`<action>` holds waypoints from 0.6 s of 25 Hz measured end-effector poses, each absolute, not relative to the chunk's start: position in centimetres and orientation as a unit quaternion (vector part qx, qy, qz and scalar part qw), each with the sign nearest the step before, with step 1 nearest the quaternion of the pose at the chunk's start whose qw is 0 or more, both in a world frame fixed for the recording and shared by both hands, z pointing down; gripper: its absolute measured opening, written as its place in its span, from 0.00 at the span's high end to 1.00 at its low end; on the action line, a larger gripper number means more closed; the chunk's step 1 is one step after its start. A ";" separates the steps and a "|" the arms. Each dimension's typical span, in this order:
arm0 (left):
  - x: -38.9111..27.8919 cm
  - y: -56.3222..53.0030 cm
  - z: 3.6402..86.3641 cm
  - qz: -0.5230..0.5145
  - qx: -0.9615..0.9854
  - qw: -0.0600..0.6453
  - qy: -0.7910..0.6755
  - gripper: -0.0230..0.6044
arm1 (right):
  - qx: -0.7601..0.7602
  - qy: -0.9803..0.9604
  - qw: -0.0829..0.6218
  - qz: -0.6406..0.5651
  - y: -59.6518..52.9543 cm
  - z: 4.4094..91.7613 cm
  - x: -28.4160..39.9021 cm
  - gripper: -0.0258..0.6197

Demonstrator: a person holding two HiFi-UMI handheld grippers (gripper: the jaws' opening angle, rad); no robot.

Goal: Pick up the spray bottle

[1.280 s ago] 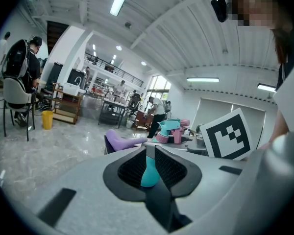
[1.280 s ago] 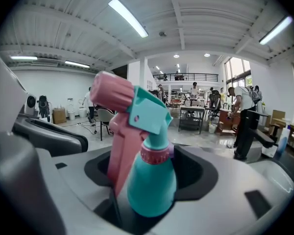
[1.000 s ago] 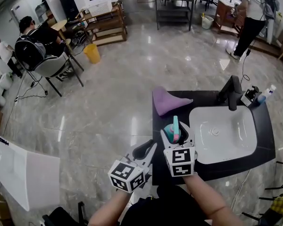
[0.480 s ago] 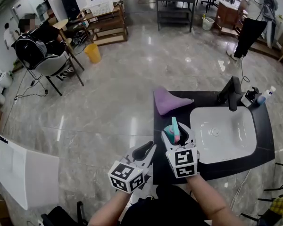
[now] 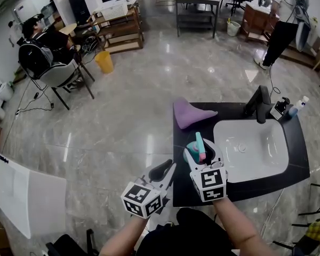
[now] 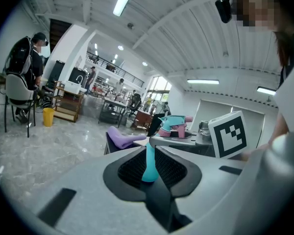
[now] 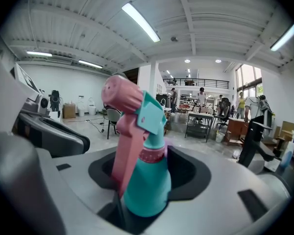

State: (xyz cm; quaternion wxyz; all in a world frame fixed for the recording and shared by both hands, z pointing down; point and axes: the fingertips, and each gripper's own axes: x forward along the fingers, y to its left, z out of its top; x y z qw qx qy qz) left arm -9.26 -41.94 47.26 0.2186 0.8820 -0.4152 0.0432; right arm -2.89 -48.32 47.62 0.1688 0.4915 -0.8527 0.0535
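Over the near left part of the black table (image 5: 232, 111), just beside the left rim of the white sink (image 5: 266, 164), the spray bottle (image 5: 198, 147) sits between the jaws of the right gripper (image 5: 201, 153). In the right gripper view the bottle fills the middle. It has a teal body and a pink trigger head, and its top tips toward the left of that view. The jaws have just been closing with the bottle between them, and they now press on it from both sides, so it is clamped.

Just to the left of the right gripper, the left gripper (image 5: 168, 168) hangs off the table's near left corner, above the grey polished floor (image 5: 149, 89). Its jaws stand nearly together, with only a thin slit between them and nothing gripped. A teal strip showing in that slit in the left gripper view is probably the bottle's body beyond the jaws.

At the table's far left corner lies a purple cloth (image 5: 189, 112), well apart from the bottle. A black faucet (image 5: 258, 104) rises behind the sink, and a small bottle (image 5: 298, 106) stands near the far right corner. Across the room, a seated person (image 5: 37, 41) is at far left near a yellow bin (image 5: 103, 60). A standing person (image 5: 282, 20) is at far right.
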 end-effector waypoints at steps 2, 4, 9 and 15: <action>-9.3 -41.6 47.1 0.042 0.884 0.217 -0.413 0.91 | 0.495 -0.851 0.168 0.051 -47.9 47.5 -2.7 0.61; -9.2 -41.2 47.0 0.041 0.885 0.215 -0.411 0.91 | 0.498 -0.850 0.166 0.049 -47.5 47.2 -2.5 0.61; -9.7 -40.0 46.5 0.037 0.887 0.211 -0.408 0.91 | 0.500 -0.849 0.160 0.050 -45.9 46.5 -2.5 0.61; -10.6 -37.9 45.9 0.033 0.891 0.204 -0.404 0.91 | 0.508 -0.845 0.159 0.054 -43.6 46.0 -2.6 0.61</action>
